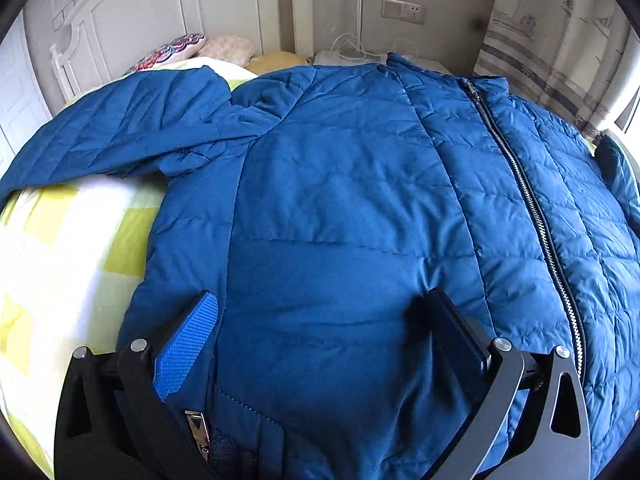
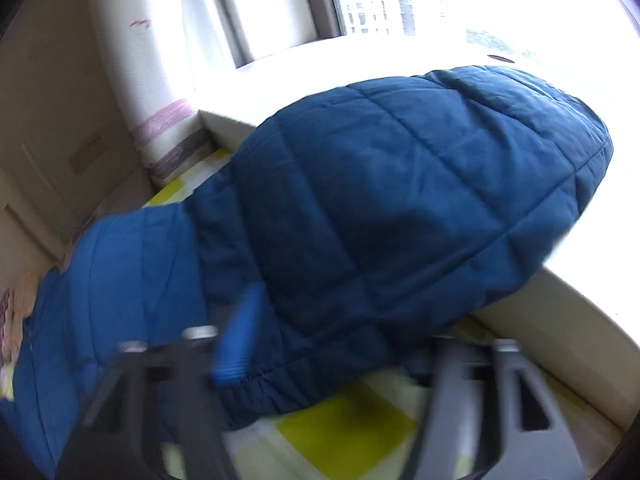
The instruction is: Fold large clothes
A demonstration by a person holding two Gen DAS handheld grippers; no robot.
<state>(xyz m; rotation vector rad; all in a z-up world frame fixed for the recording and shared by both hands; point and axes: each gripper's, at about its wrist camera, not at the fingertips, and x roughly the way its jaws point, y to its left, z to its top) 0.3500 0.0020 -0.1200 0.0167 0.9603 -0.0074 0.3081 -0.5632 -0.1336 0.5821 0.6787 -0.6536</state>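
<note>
A large blue quilted jacket (image 1: pixel 340 200) lies front-up on the bed, zipper (image 1: pixel 524 184) closed and running up the right side, one sleeve (image 1: pixel 120 136) stretched out to the left. My left gripper (image 1: pixel 320 312) is open, its fingers (image 1: pixel 188 344) spread wide over the jacket's hem area, holding nothing. In the blurred right wrist view, the other sleeve (image 2: pixel 400 208) lies toward the window ledge. My right gripper (image 2: pixel 336 344) is open, its fingers (image 2: pixel 240 332) straddling the sleeve's elastic cuff (image 2: pixel 256 384).
The bed has a yellow-and-white checked sheet (image 1: pixel 60 248). Pillows (image 1: pixel 172 52) and a white headboard (image 1: pixel 132 12) lie at the far end, a curtain (image 1: pixel 552 40) at the right. A window ledge (image 2: pixel 360 64) borders the bed beside the sleeve.
</note>
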